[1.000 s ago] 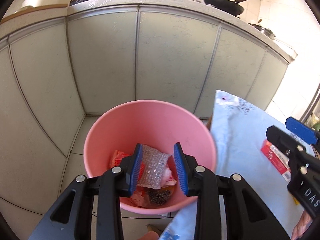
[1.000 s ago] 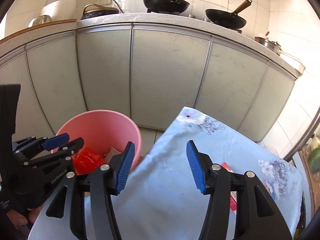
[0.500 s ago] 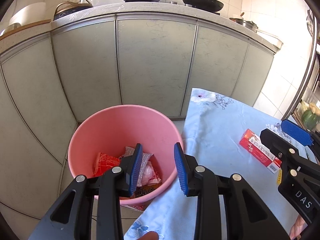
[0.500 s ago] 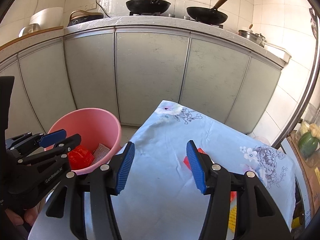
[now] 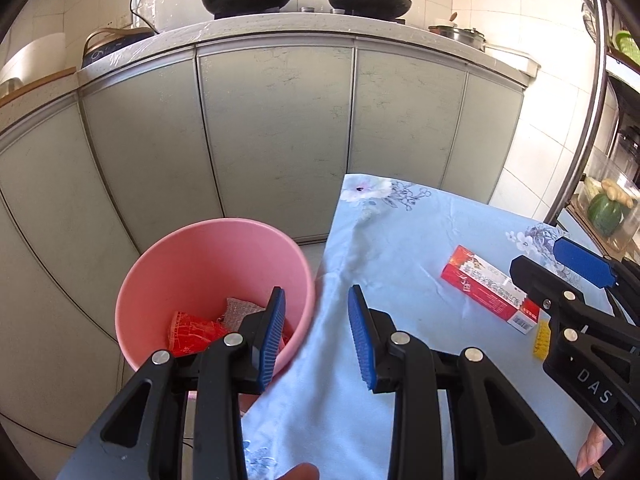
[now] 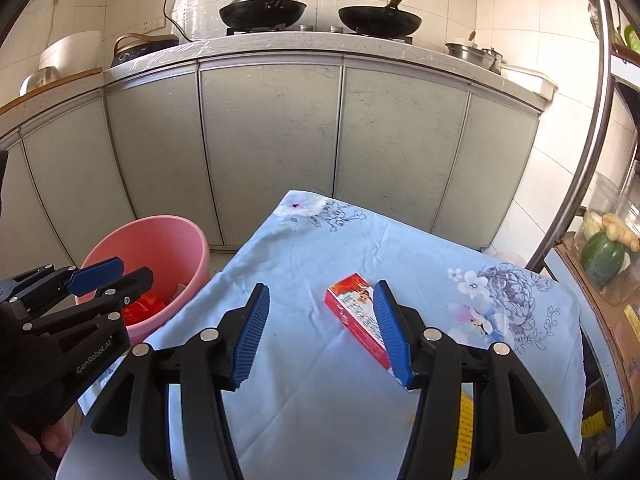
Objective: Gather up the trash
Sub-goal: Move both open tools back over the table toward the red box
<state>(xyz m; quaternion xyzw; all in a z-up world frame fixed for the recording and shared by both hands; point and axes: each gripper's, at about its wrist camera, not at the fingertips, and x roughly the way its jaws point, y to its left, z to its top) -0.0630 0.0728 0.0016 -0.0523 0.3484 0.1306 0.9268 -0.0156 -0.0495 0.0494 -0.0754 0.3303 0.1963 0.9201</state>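
Left wrist view
Gripper: left gripper (image 5: 317,336) gapes wide with nothing between its blue pads, straddling the bucket rim and the table edge.
Bucket: pink bucket (image 5: 188,264) stands on the floor, just beside the table's left edge; it holds a red wrapper (image 5: 190,330) and a grey scrubbing pad (image 5: 236,312).
Table: light blue flowered cloth (image 5: 400,248) covers it.
Box: red and white box (image 5: 486,288) lies flat on the cloth, to the right, near the other tool.
Other tool: right gripper (image 5: 560,268) enters from the right edge above the cloth; from here I cannot tell how far apart its fingers are.

Right wrist view
Gripper: right gripper (image 6: 324,330) is spread wide and holds nothing.
Box: red box (image 6: 356,314) lies on the cloth (image 6: 312,248), partly behind the right-hand pad (image 6: 390,328); whether they touch, I cannot tell.
Bucket: pink bucket (image 6: 160,240) sits at left, below the table.
Other tool: left gripper (image 6: 104,276) hangs in front of the bucket.
Background: 2 black pans (image 6: 262,10) sit on the counter.
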